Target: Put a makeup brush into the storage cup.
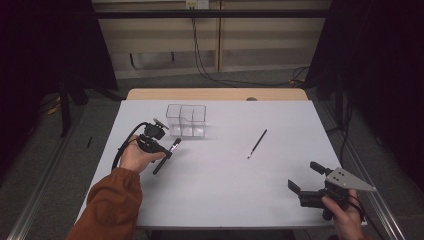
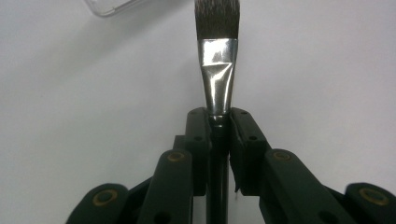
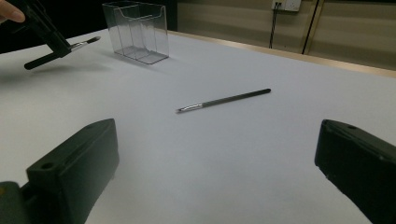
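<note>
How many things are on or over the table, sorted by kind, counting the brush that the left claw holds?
Brushes: 2, a flat brush clamped in the left claw and a thin brush lying loose on the table.
Clear plastic organizers: 1, the compartmented holder near the far edge.
Total: 3

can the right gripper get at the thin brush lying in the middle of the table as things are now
Probably yes. The right gripper stands with its jaws wide open and nothing between them, and only bare table lies between it and the thin brush. The left gripper and the clear organizer sit well off to the side.
</note>
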The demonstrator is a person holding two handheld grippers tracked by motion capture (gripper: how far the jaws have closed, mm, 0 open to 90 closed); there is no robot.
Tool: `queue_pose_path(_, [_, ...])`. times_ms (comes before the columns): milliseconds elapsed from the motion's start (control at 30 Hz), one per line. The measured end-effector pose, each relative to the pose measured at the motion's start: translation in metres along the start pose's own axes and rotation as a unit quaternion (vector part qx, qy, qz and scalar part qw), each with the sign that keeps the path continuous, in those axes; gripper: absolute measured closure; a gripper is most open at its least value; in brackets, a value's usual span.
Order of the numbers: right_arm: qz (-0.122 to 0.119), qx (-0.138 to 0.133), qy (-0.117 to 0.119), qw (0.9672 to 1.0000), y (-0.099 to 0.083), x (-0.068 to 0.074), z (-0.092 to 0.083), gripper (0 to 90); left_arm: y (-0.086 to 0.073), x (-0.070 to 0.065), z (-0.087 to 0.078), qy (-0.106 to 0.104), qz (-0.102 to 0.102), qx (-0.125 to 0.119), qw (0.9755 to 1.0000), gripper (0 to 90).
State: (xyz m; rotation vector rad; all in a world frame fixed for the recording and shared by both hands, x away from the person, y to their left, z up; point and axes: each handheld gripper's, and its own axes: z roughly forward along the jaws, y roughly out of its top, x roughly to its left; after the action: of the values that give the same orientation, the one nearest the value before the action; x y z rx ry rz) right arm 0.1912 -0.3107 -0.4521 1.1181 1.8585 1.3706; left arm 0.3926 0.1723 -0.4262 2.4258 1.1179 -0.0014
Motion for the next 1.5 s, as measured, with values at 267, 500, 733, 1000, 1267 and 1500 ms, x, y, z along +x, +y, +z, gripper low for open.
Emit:
queue_pose_path(267, [-0.001,0.000,0.000,1.0000,0.000,0.000,0.000,0.0,-0.006,-0.003,-0.006,-0.016,0.010,-0.051,0.9985,78.8])
queue_pose_path(500, [0.001,-0.002,-0.002,1.0000,0.000,0.000,0.000,0.0,-0.008,-0.010,-0.012,-0.026,0.014,-0.103,0.9942,78.8])
queue_pose_path(733, [0.001,-0.002,-0.002,1.0000,0.000,0.000,0.000,0.0,-0.011,-0.009,-0.016,-0.022,0.017,-0.151,0.9882,78.7])
queue_pose_path(1000, [0.001,-0.001,-0.002,1.0000,0.000,0.000,0.000,0.0,-0.015,-0.014,-0.017,-0.020,0.030,-0.206,0.9779,78.7])
queue_pose_path(1267, [0.001,-0.001,-0.001,1.0000,0.000,0.000,0.000,0.0,-0.017,-0.012,-0.018,-0.009,0.024,-0.249,0.9681,78.7])
queue_pose_path(1500, [0.002,-0.002,-0.001,1.0000,0.000,0.000,0.000,0.0,-0.019,-0.012,-0.022,-0.014,0.023,-0.284,0.9586,78.7])
